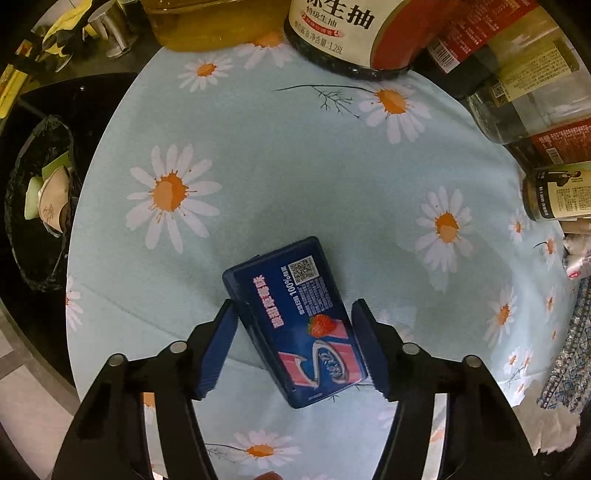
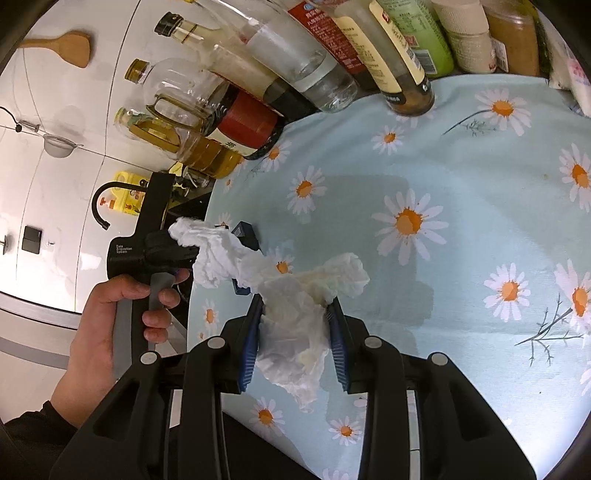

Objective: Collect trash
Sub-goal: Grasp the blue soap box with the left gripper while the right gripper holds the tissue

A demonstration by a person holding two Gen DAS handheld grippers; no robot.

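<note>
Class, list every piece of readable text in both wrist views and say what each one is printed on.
"生抽", "特级生抽", "1.28L": soy sauce bottle label.
"100%": blue carton, between the left gripper fingers; its other print is too small.
"Data Acquisition System", roughly: the left gripper's body.
Other bottle labels: blurred.

A home kitchen. Along the far edge of the tabletop (image 2: 461,184), spread with a daisy-print cloth, stand a soy sauce bottle (image 1: 347,33), an oil jug (image 2: 207,151) and seasoning jars (image 2: 406,74). A wooden spatula (image 2: 70,48) and a strainer (image 2: 59,146) hang on the white tiled wall (image 2: 55,192), by a black tap (image 2: 103,199).
</note>
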